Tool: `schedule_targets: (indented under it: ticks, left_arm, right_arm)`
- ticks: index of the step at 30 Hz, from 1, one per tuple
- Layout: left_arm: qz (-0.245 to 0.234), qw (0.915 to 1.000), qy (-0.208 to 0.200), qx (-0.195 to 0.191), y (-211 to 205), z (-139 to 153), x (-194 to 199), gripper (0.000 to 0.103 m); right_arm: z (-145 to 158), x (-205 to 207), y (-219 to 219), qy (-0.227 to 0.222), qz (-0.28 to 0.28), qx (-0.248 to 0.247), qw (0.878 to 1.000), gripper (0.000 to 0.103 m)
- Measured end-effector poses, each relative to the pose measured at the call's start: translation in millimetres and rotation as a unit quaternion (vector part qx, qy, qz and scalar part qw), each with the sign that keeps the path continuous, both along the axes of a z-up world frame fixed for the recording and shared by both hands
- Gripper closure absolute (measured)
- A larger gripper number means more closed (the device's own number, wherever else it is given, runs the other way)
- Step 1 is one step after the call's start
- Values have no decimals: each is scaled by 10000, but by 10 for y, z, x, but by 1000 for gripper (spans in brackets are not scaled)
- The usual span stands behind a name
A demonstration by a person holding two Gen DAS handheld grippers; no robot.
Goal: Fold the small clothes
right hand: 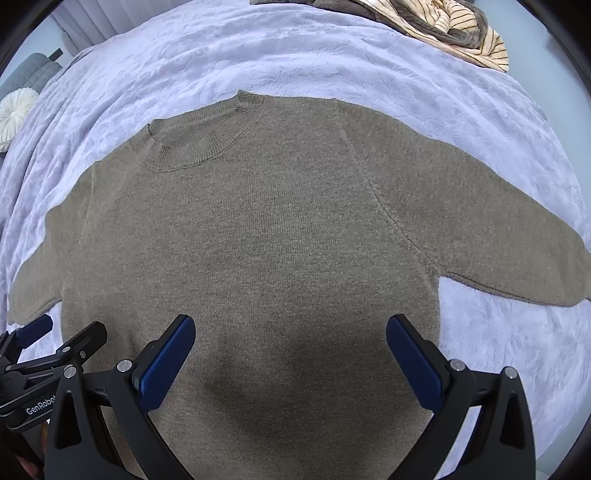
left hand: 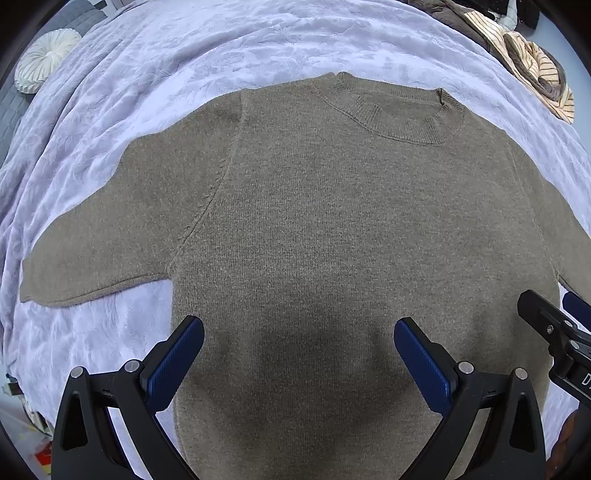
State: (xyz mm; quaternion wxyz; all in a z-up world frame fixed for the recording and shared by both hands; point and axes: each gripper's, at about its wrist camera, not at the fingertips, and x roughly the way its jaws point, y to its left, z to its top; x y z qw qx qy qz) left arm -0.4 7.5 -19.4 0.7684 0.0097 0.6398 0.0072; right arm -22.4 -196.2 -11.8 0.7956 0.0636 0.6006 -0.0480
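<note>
Taupe sweater (left hand: 332, 229), lavender floral-embossed blanket (left hand: 184, 55), blue gripper pads (left hand: 177, 362)

A sweater (left hand: 314, 221) is lying flat mid-bed (left hand: 184, 55), neck toward the far edge; a pile (left hand: 528, 62) is sitting at the far right corner, a cushion (left hand: 46, 59) far left.

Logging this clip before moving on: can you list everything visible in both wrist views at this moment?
Olive-brown knitted crew-neck sweater: one, laid flat front up, sleeves spread, centre of bed.
Pale lavender textured blanket: one, covers the bed beneath the sweater.
Cream and brown striped crumpled garment pile: one, far right edge of bed.
White round pleated cushion: one, far left.
Grey quilted fabric: one, far left, behind the cushion.
Left gripper: black, blue pads, open above the sweater's lower body.
Right gripper: same, open alongside.
</note>
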Motion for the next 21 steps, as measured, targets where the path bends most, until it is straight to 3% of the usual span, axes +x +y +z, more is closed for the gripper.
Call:
schedule_targets:
  ticks: [21]
  left_arm:
    - [-5,10000,-14,7,0,-6,-12,0]
  right_arm:
    - [-25,-19,25,26,-8,11,10000,0]
